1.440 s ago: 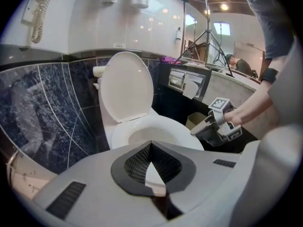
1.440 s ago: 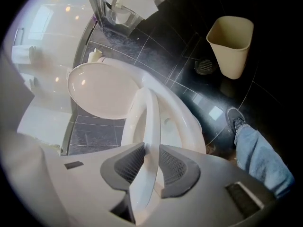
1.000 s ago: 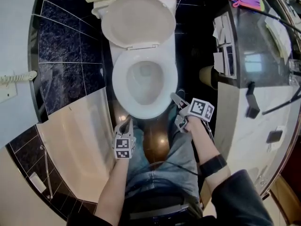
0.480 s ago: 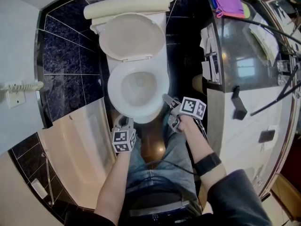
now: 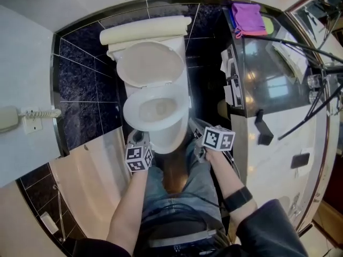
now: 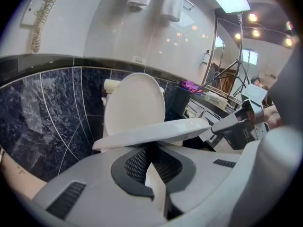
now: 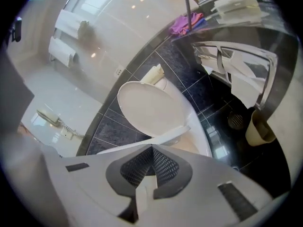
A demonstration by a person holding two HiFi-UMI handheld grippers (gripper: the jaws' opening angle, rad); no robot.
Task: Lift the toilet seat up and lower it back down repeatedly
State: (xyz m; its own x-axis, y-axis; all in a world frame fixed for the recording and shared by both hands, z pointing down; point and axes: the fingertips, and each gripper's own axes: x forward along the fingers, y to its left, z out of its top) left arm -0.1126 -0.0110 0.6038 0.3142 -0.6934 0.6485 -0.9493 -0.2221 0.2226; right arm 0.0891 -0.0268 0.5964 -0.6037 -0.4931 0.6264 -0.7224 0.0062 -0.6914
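White plastic, the toilet seat (image 5: 132, 115) sits at twelve o'clock from the person, with the lid (image 5: 150, 63) standing upright behind it. In the left gripper view the seat's front rim is a flat slab lying across the jaw tips, with a dark gap under its right end. The left gripper (image 5: 140, 138) is at the seat's seven o'clock. Its jaws are drawn together with nothing between the pads, and the tips meet right at the rim's lower edge. The right gripper (image 5: 196, 126) is at the seat's four o'clock. Its jaws have just been closing and now stand together on nothing, their tips just short of the seat's edge.
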